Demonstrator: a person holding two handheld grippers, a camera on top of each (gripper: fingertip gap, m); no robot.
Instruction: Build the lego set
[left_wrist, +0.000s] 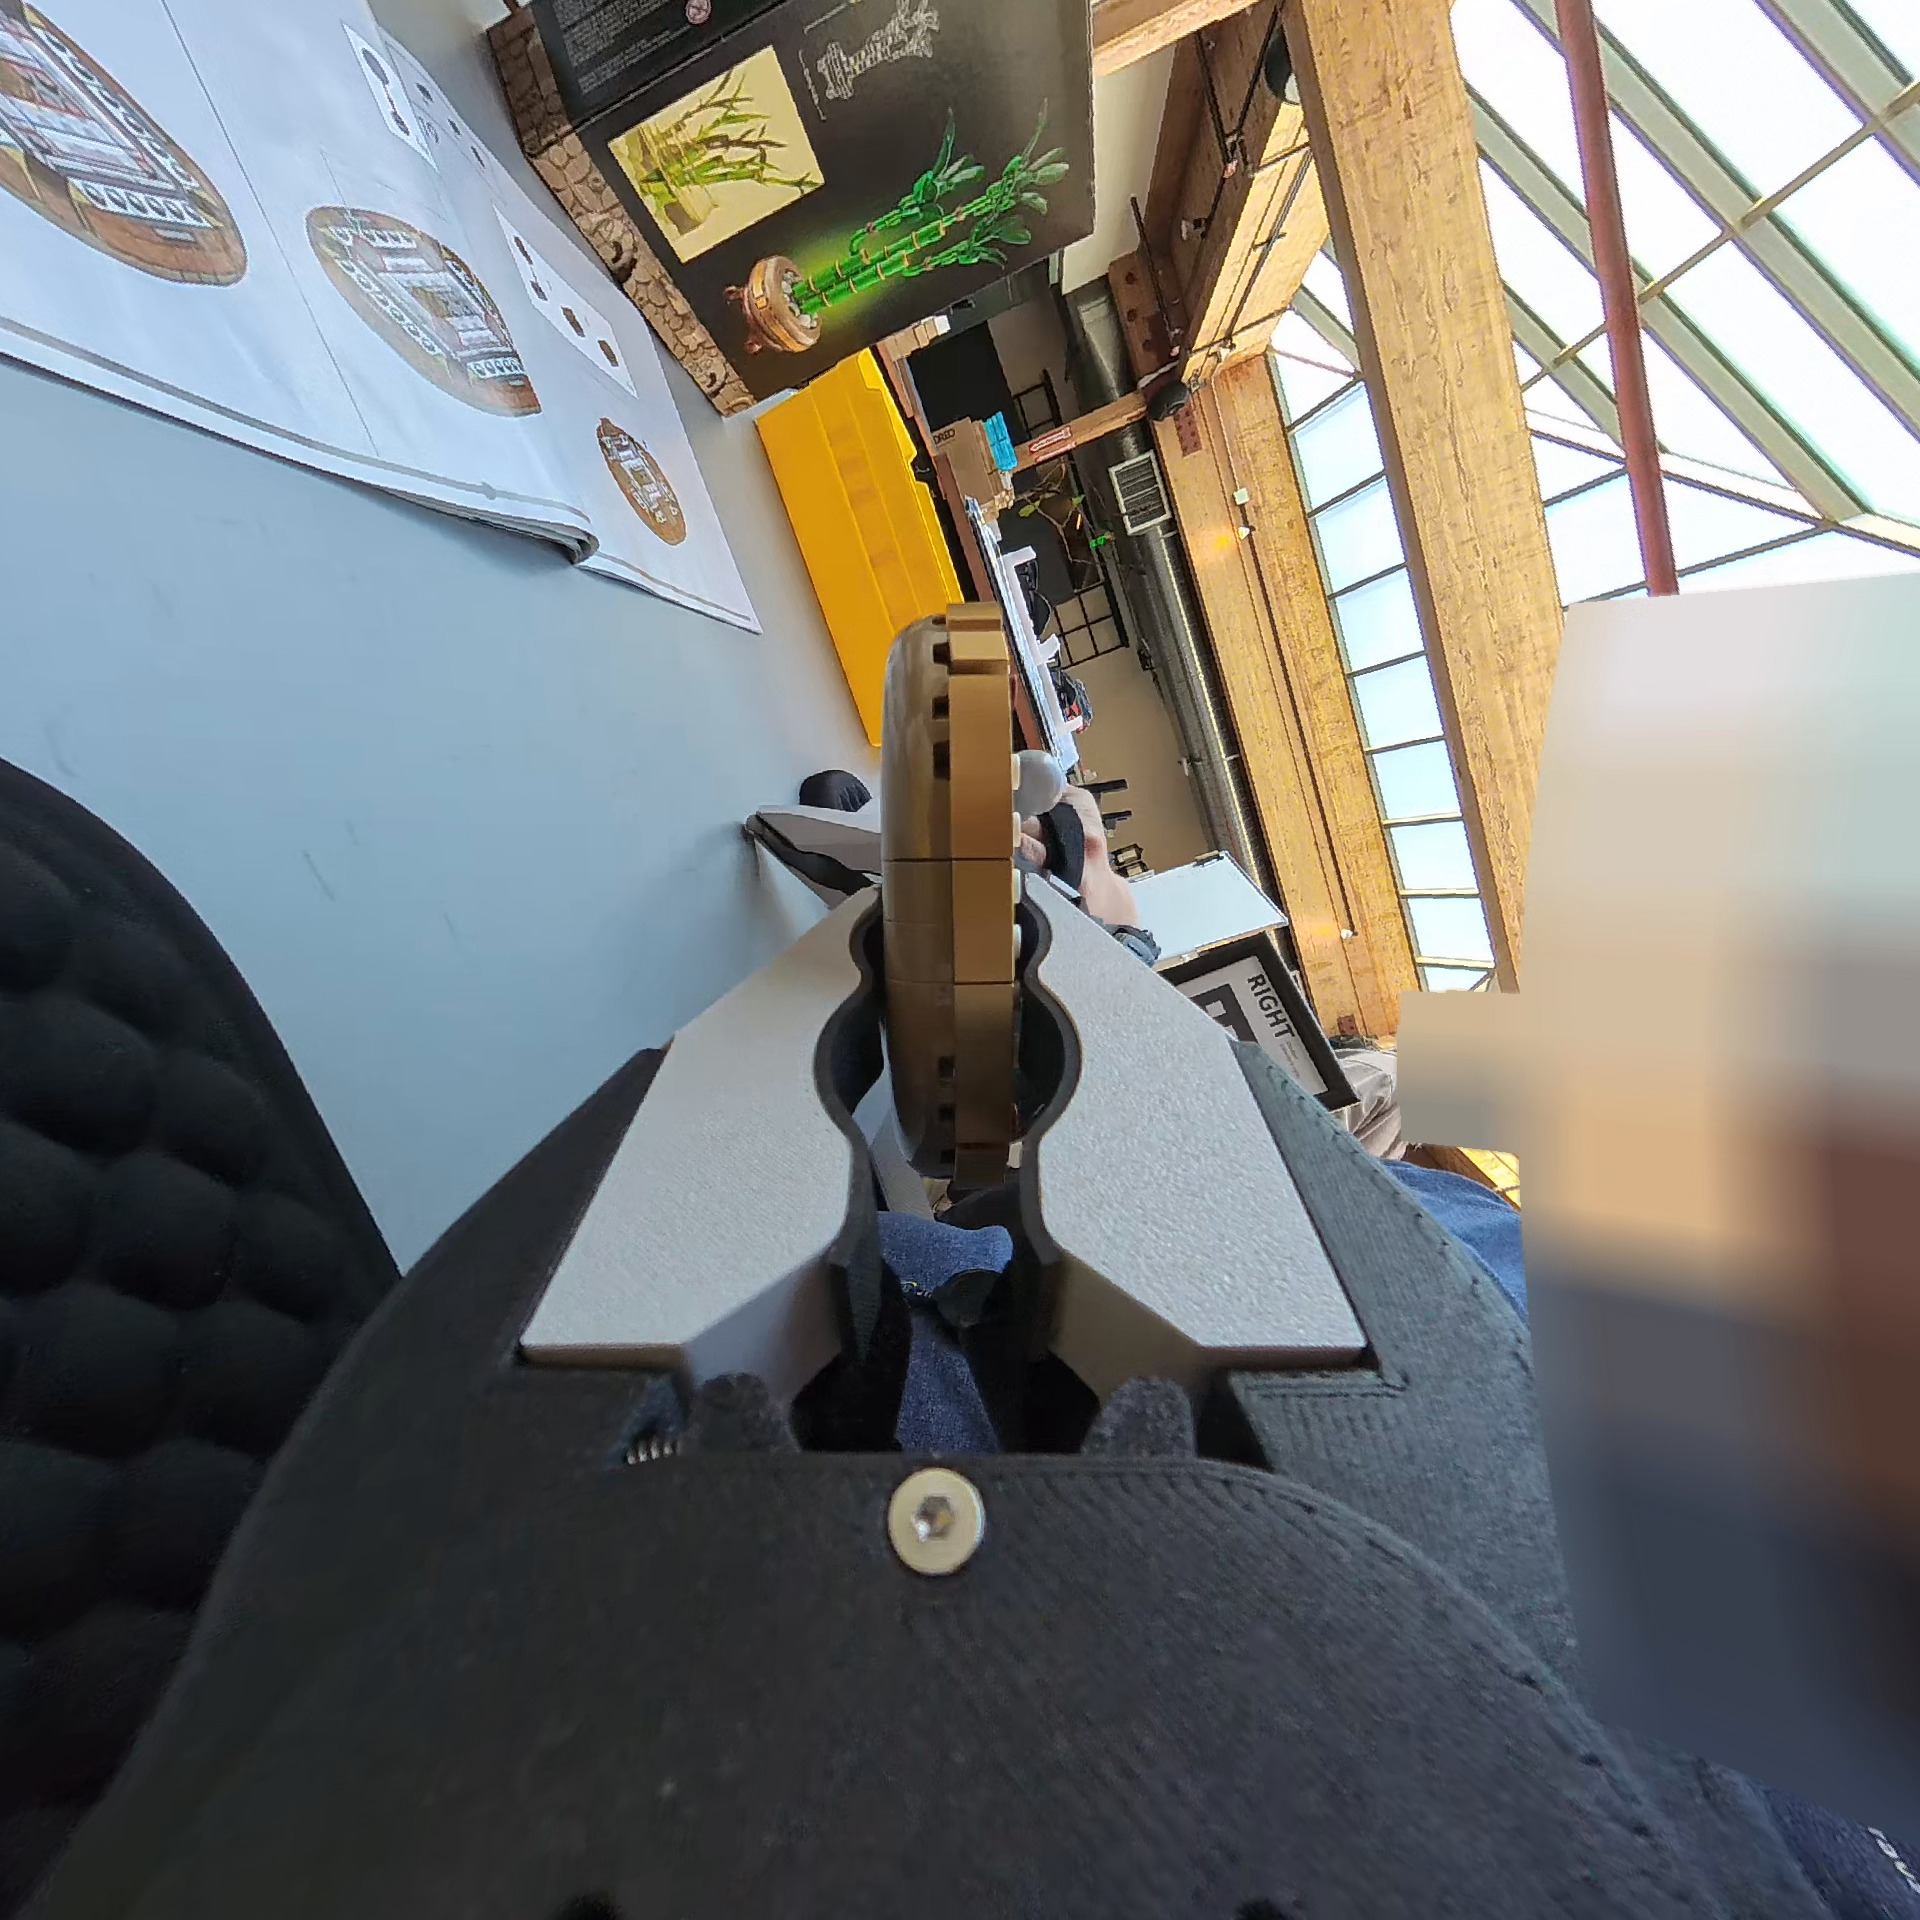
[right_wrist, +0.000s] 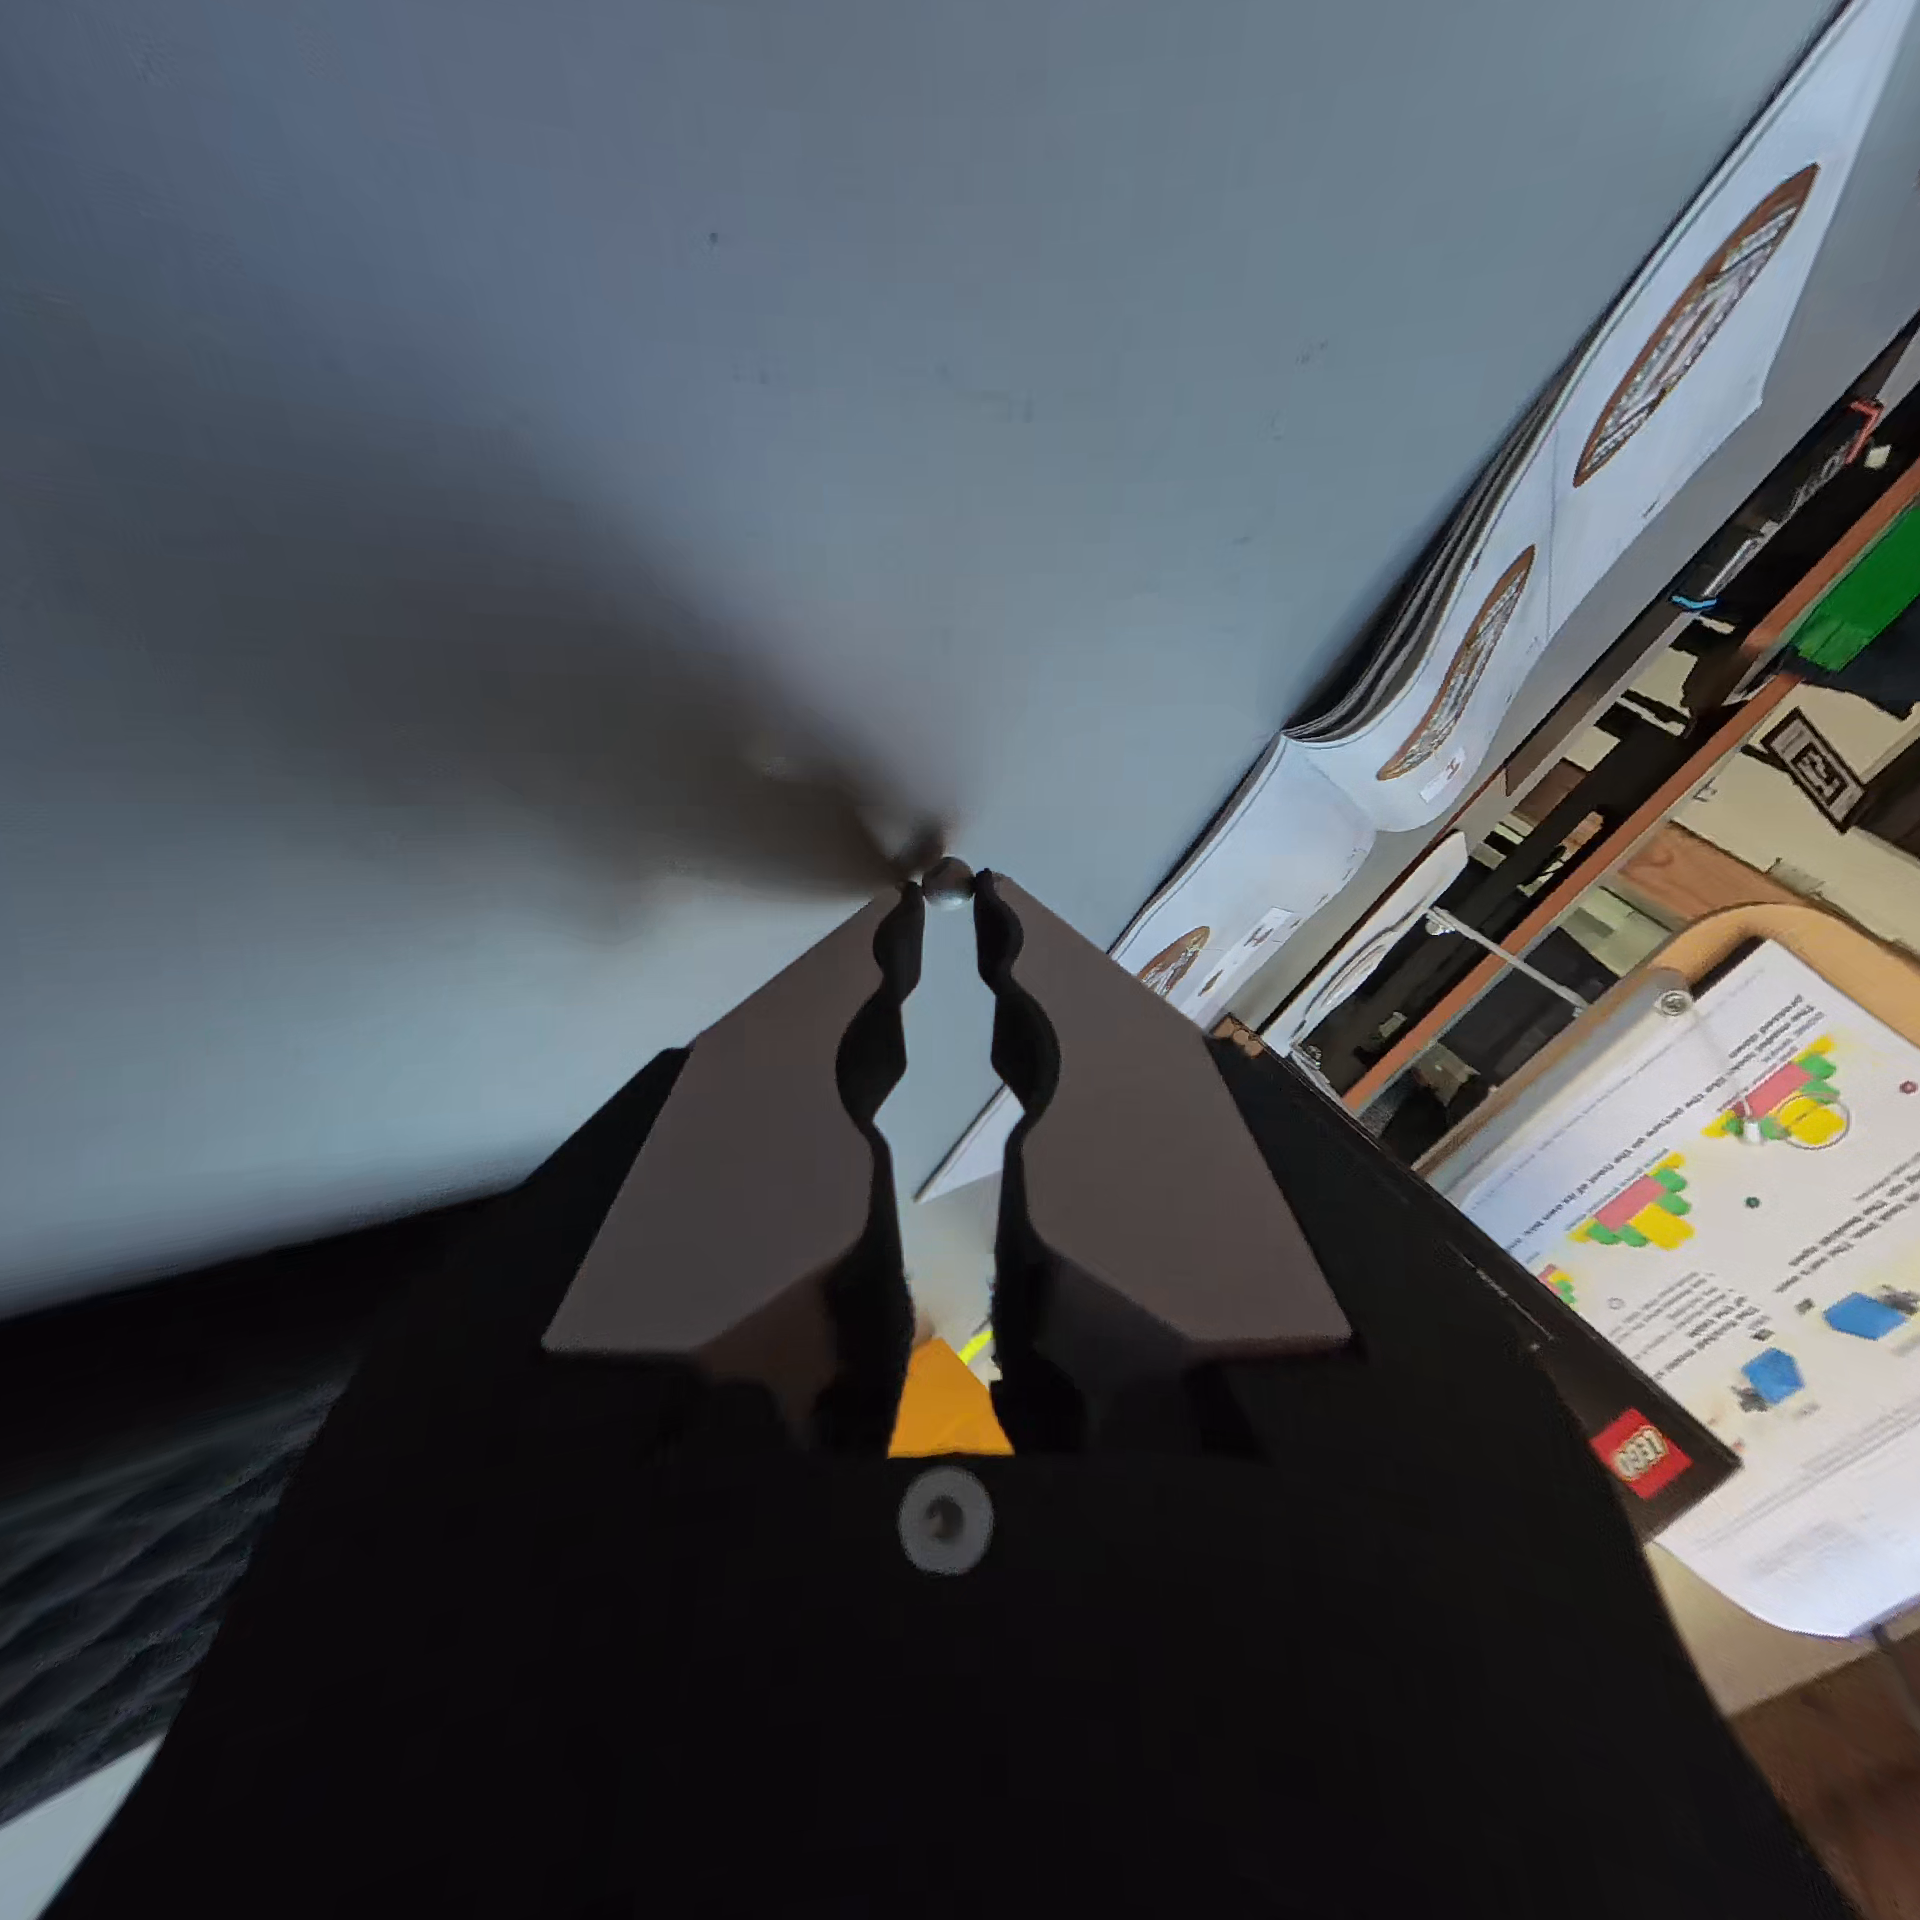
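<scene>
A round lego disc (left_wrist: 951, 894) of smooth, satin tan plastic was seen between matt, finely grained grey fingers (left_wrist: 727, 1174) of printed plastic. Behind them a shiny metal screw (left_wrist: 935, 1522) was set in rough black plastic. Left of the tongs, a glossy paper booklet (left_wrist: 312, 260) lay on a smooth matt table (left_wrist: 416, 779).

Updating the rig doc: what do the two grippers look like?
Both alike: left gripper and right gripper have grey wedge-shaped jaws with black scalloped inner pads, on a black textured body with one silver screw at centre. No cables visible.
</scene>
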